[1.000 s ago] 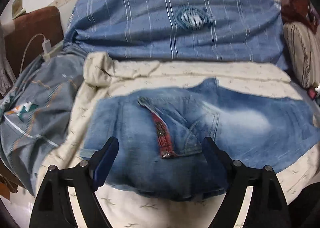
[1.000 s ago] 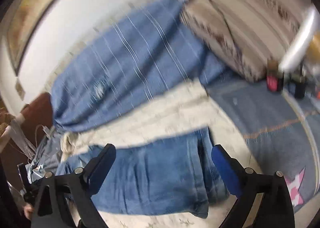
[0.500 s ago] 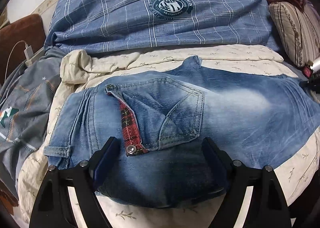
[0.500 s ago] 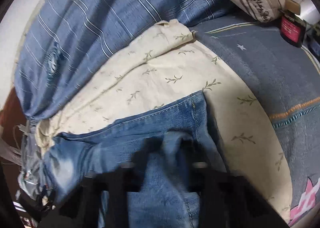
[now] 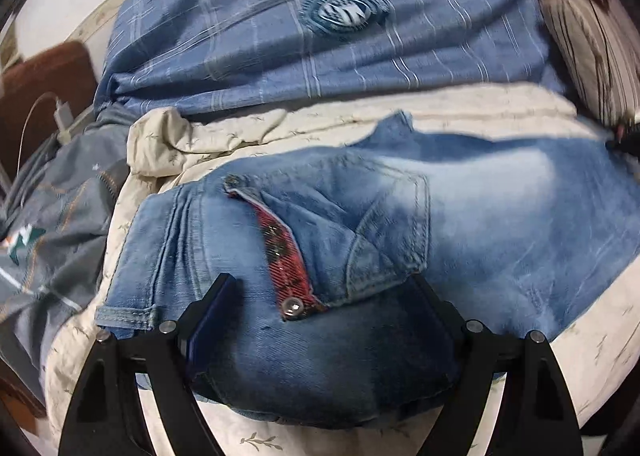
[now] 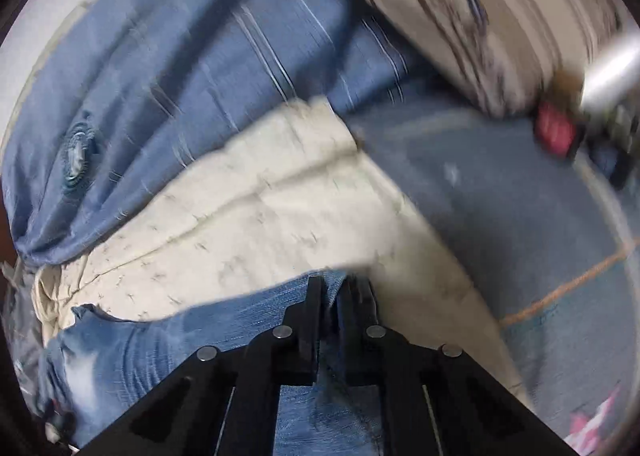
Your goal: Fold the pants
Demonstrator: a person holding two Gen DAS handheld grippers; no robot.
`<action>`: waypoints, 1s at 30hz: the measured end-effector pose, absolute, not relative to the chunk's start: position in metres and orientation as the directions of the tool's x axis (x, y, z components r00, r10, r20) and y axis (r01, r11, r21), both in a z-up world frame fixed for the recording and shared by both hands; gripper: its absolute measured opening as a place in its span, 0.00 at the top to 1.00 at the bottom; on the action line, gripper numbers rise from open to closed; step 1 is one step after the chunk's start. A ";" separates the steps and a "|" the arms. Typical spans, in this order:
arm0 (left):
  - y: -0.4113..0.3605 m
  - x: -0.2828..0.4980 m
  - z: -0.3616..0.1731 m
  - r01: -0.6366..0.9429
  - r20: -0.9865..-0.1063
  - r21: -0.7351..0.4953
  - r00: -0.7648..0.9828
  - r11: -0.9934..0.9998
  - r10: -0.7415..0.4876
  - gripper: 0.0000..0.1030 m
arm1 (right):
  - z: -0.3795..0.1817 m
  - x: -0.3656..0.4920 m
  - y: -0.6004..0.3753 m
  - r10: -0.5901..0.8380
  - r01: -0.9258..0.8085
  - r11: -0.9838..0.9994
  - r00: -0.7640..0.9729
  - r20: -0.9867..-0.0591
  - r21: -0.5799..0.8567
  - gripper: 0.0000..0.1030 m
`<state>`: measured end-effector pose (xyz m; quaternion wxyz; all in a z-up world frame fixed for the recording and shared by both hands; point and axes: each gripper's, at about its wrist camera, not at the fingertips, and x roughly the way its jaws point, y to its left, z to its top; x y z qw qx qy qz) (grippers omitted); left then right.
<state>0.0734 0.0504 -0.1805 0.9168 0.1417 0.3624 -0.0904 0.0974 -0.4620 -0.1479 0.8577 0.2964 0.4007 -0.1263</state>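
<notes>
pinching jeans [image 6: 132, 352] hem – right gripper [image 6: 334, 296]; left gripper [image 5: 320, 308] agape

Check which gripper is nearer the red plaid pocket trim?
Left. The left gripper straddles the red plaid trim; the right gripper pinches the jeans far away.
</notes>
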 end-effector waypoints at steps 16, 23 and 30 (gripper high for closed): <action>0.066 0.067 -0.160 0.261 -0.656 0.072 0.740 0.963 -0.151 0.17 | -0.119 0.028 -0.388 0.115 0.313 0.866 0.633 -0.765 0.390 0.90; 0.063 0.070 -0.177 0.291 -0.723 0.127 0.682 0.948 -0.113 0.17 | -0.173 0.009 -0.413 0.151 0.440 0.784 0.550 -0.821 0.438 0.92; 0.070 0.064 -0.165 0.311 -0.695 0.090 0.700 0.946 -0.164 0.17 | -0.129 0.030 -0.382 0.147 0.342 0.850 0.577 -0.804 0.401 0.89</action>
